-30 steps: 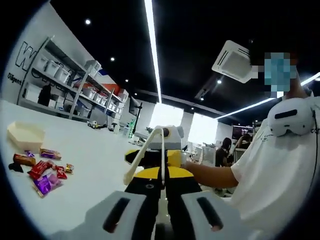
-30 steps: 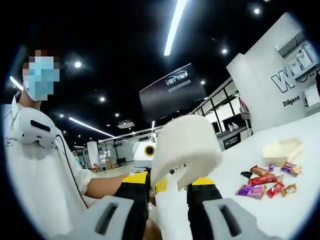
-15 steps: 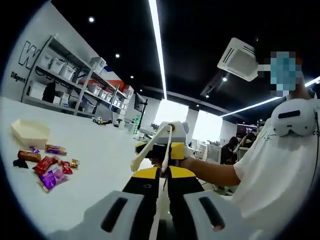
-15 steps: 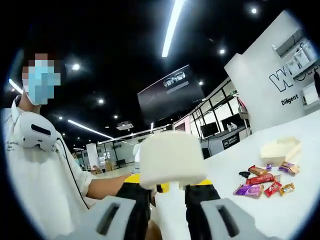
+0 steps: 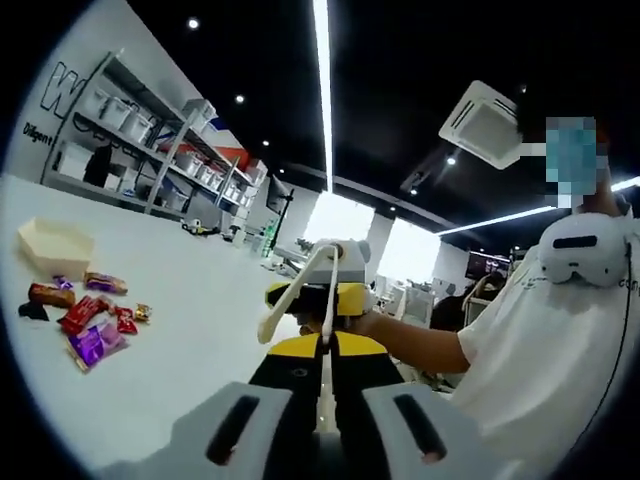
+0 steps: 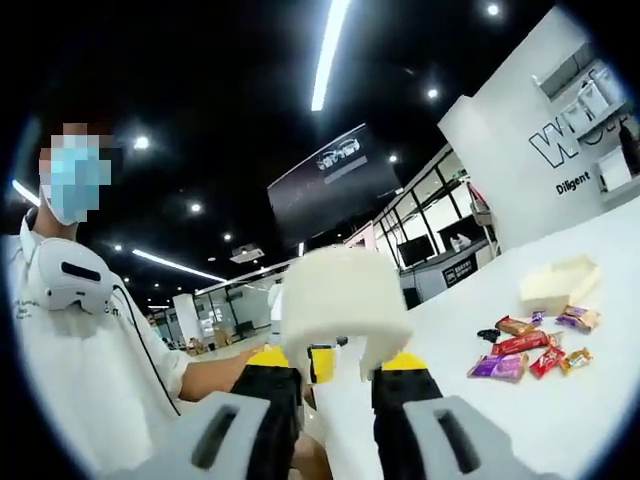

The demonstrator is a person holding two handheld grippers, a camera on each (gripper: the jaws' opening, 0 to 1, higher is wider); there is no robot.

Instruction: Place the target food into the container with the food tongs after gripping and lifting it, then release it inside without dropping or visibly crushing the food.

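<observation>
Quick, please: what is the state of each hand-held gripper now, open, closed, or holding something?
Left hand-held gripper: closed on the white food tongs.
Right hand-held gripper: closed on the white food tongs.

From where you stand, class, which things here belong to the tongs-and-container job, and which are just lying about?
Job: food tongs, held in the shut left gripper; wrapped snacks; beige container; right gripper.

Lying about: shelving with bins; white table as support.

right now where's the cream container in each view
Left gripper view: the cream container sits at far left on the white table, beyond the snack wrappers.
Right gripper view: it sits at far right, beyond the same wrappers.
Shared landmark: the purple wrapper.
</observation>
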